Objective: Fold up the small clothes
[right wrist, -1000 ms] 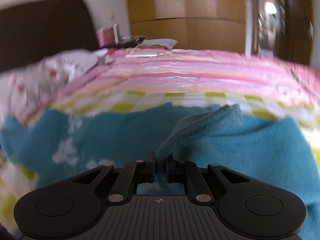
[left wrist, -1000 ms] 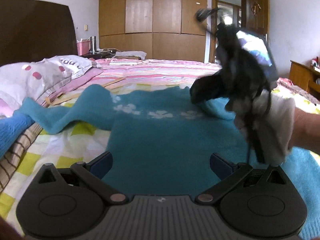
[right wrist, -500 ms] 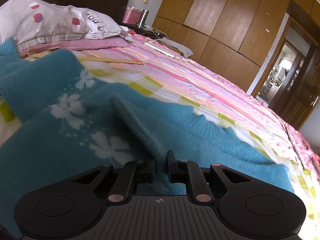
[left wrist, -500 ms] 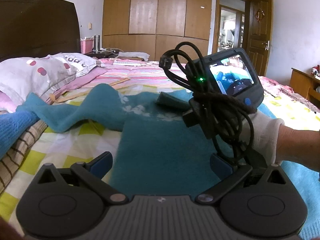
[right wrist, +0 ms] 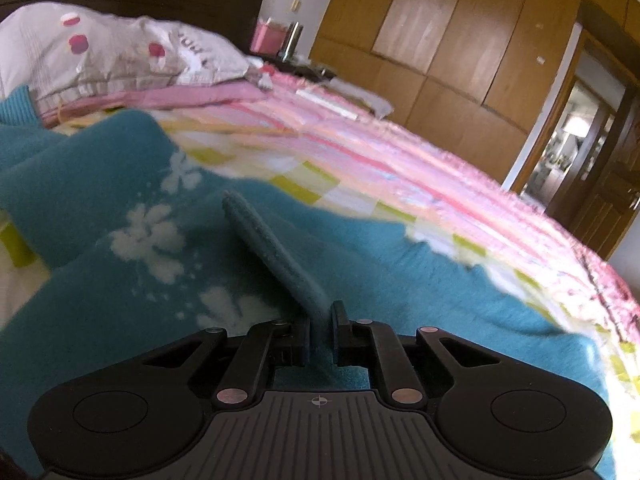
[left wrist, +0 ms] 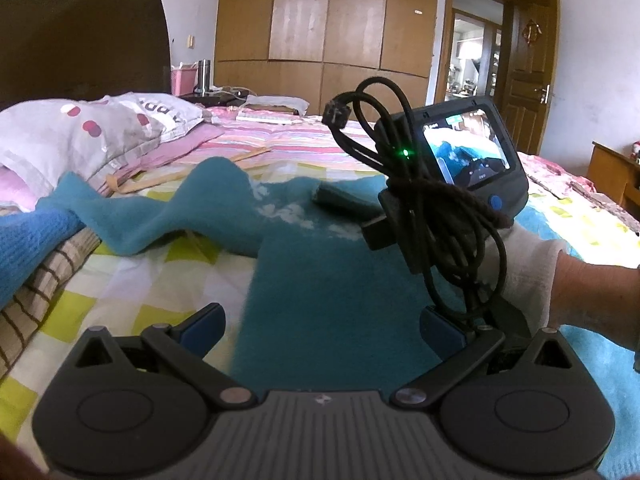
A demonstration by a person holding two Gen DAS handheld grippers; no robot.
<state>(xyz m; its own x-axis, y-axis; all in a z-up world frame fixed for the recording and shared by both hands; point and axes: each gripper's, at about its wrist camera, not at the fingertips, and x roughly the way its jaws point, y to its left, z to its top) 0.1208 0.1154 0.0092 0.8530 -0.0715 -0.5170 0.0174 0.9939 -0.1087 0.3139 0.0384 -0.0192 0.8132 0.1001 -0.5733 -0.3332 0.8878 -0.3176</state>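
One teal knitted sweater with white flowers (right wrist: 132, 288) lies flat on the checked bedspread (left wrist: 132, 284). The right gripper (right wrist: 320, 334), jaws narrow, pinches its sleeve (right wrist: 272, 252), whose long axis runs away up-left over the body. The left gripper (left wrist: 320, 322) hovers wide open above the hem, holding nothing.

The sweater (left wrist: 328, 280) lies spread on the bed (left wrist: 132, 280) at frame centre; pillows (left wrist: 100, 136) upper left, wardrobe (left wrist: 320, 24) behind.
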